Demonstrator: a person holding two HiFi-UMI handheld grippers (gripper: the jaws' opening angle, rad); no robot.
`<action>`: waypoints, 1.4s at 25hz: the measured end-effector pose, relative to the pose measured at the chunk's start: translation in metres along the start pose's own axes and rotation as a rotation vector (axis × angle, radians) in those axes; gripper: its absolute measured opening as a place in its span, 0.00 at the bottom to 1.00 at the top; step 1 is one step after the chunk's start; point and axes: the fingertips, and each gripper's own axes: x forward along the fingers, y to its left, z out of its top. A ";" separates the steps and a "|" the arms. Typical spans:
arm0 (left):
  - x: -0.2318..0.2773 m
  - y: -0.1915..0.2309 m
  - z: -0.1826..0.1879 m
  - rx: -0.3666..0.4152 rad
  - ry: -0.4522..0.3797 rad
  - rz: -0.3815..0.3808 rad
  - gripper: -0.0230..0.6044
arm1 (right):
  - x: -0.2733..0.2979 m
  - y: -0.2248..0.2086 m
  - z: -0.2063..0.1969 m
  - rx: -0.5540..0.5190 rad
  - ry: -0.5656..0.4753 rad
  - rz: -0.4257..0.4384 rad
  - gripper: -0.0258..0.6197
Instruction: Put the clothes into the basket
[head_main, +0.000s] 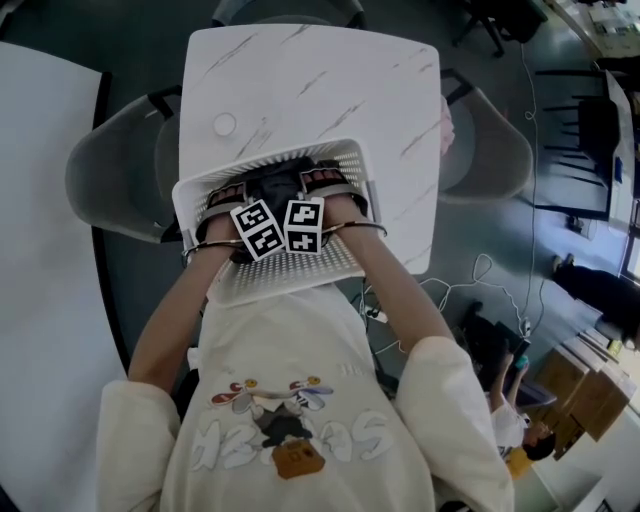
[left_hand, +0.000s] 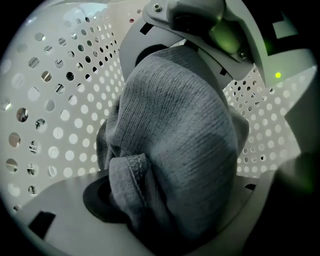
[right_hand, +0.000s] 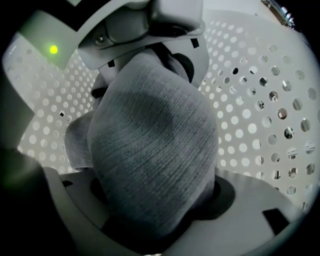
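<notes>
Head view: basket (head_main: 283, 276) at table (head_main: 310, 90) near edge; left gripper (head_main: 232, 200) and right gripper (head_main: 335, 190) inside, jaws spread, grey garment (left_hand: 170, 125) bunched between both.

Sweatshirt lettering (head_main: 228, 444) seems too warped to read.

Basket (head_main: 280, 278) walls close on every side, grey garment (left_hand: 175, 125) filling the middle, tabletop (head_main: 330, 80) beyond open
</notes>
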 end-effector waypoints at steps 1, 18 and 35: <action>-0.001 0.000 0.000 0.001 -0.002 0.003 0.56 | -0.001 -0.001 0.000 0.004 0.001 -0.001 0.56; -0.032 -0.013 0.018 0.088 -0.126 0.045 0.65 | -0.024 0.008 0.018 0.027 -0.101 -0.020 0.62; -0.060 -0.015 0.027 0.109 -0.121 0.109 0.65 | -0.045 0.005 0.026 -0.116 -0.090 -0.101 0.62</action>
